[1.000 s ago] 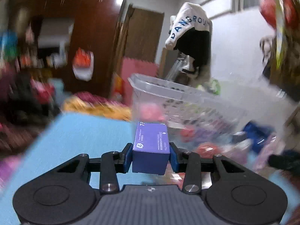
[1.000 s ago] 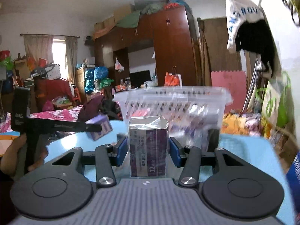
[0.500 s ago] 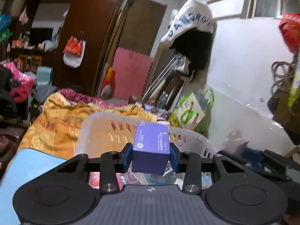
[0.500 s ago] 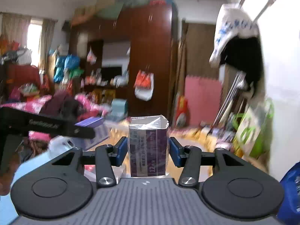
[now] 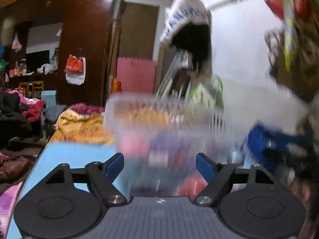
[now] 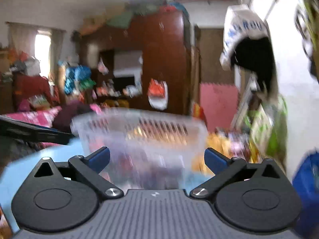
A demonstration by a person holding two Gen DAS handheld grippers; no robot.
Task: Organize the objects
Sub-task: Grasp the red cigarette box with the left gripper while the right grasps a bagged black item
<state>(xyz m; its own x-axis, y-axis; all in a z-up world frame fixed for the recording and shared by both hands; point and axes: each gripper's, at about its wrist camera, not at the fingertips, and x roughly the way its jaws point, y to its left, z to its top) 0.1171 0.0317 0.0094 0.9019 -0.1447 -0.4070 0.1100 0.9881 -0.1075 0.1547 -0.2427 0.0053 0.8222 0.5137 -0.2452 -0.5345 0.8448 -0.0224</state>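
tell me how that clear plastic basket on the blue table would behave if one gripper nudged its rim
The clear basket looks thin-walled with slotted sides, so its rim would probably flex. It already holds several items, so it likely slides on the smooth blue table rather than tipping. Blur hides its base.

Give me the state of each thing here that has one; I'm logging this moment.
left gripper: jaws opening, nothing between them
right gripper: jaws opening, nothing between them
clear basket: upright on the blue table, holding blurred items
wardrobe: doors closed
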